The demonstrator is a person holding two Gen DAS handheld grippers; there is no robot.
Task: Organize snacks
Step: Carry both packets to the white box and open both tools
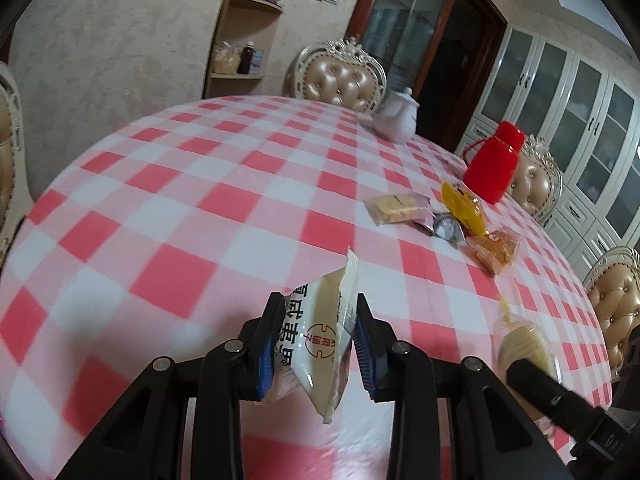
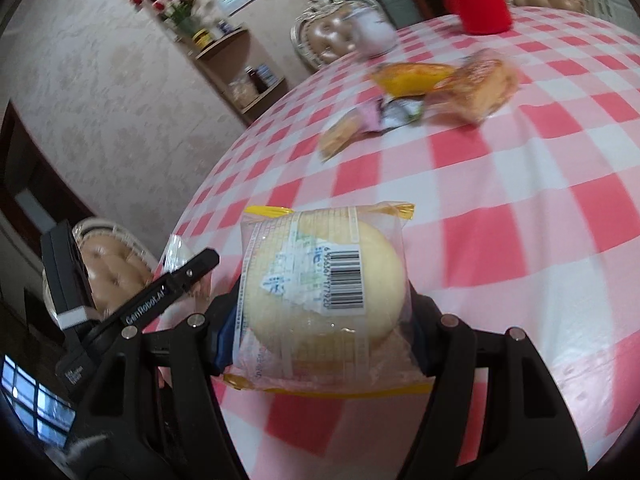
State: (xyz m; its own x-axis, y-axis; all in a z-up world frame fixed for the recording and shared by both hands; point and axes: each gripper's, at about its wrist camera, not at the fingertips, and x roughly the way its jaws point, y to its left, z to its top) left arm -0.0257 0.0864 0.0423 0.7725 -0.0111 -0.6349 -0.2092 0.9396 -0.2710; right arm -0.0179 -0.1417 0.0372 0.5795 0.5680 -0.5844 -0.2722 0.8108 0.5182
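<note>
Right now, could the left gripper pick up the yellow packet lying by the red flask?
Probably not yet: the left gripper is shut on a beige snack packet. The tablecloth towards the yellow packet looks clear.

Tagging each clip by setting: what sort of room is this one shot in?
Most likely a home dining room. A round table under a pink checked tablecloth is ringed by tufted ornate chairs, with a white teapot and red thermos on it, and glass-door cabinets along the wall.

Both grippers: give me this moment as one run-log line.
left gripper: shut on white snack packet | right gripper: shut on wrapped round bun | snack pile: on checked tablecloth near red flask
</note>
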